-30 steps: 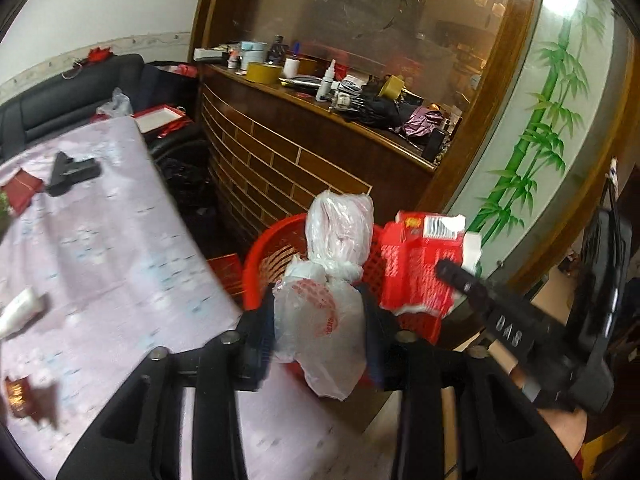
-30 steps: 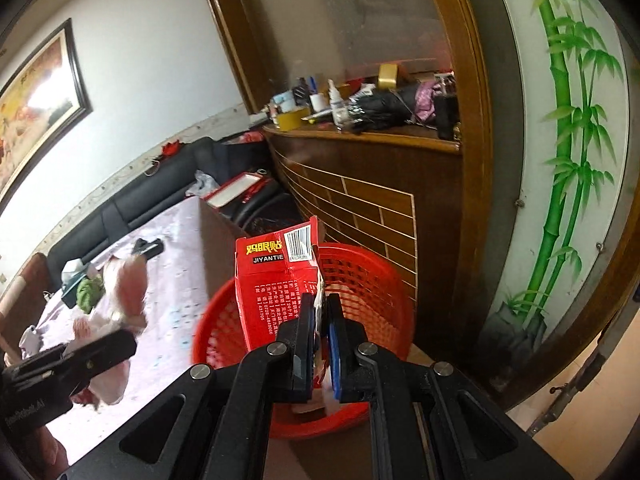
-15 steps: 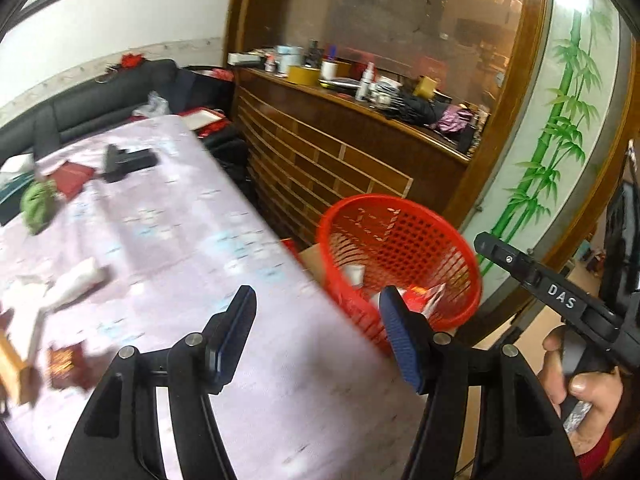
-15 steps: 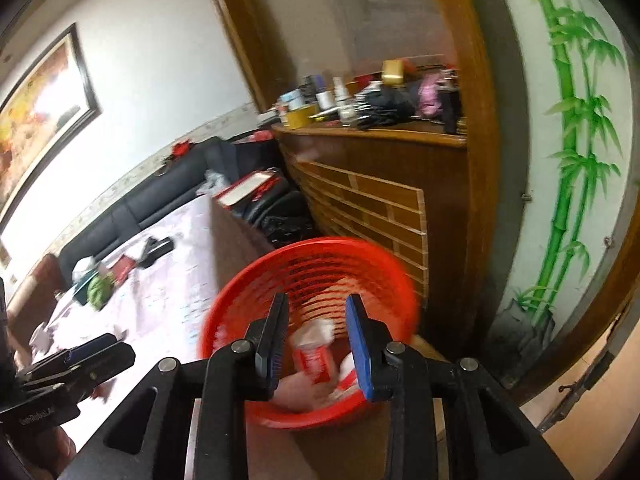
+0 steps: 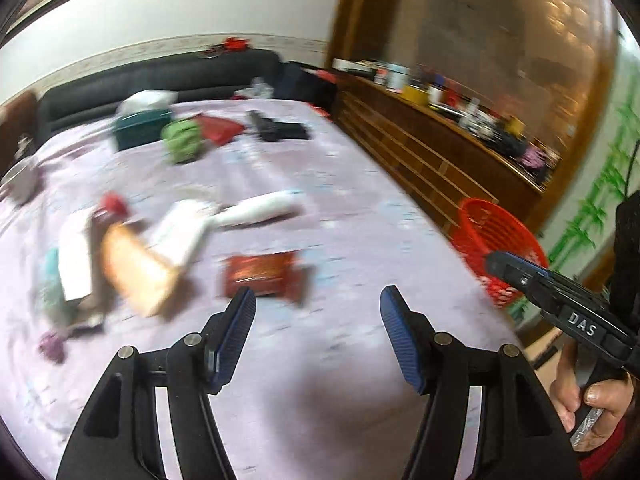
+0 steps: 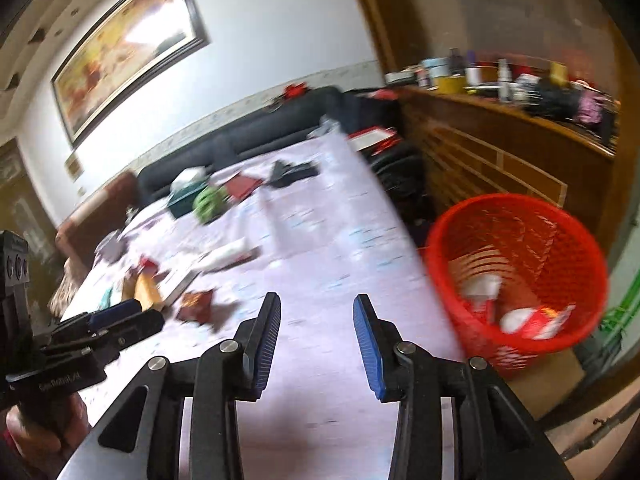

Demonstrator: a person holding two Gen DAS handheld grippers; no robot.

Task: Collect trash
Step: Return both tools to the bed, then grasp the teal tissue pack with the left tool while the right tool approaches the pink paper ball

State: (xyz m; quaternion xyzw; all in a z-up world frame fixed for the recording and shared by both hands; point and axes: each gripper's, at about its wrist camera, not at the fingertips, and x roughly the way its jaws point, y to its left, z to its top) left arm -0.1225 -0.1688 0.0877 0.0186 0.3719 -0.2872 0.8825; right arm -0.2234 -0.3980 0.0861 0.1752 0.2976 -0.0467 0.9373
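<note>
A red mesh basket (image 6: pixel 540 248) stands on the floor at the table's right edge, with a red carton and white bags inside; it also shows in the left wrist view (image 5: pixel 480 224). My left gripper (image 5: pixel 318 306) is open and empty above the table, just short of a dark red wrapper (image 5: pixel 260 276). My right gripper (image 6: pixel 316 314) is open and empty over the table, left of the basket. Blurred trash lies on the table: a white tube (image 5: pixel 260 210), a tan box (image 5: pixel 136 276), white paper (image 5: pixel 180 232), a green wad (image 5: pixel 182 142).
The lilac tablecloth (image 5: pixel 320 380) covers the table. A teal box (image 5: pixel 138 128), a red packet (image 5: pixel 218 128) and a black object (image 5: pixel 276 128) lie at the far end. A dark sofa (image 5: pixel 160 76) is behind. A cluttered wooden counter (image 6: pixel 500 120) runs along the right.
Both grippers opened and dropped the white bag and the red carton into the basket, then swung left, away from it, over the table. The views are motion-blurred.
</note>
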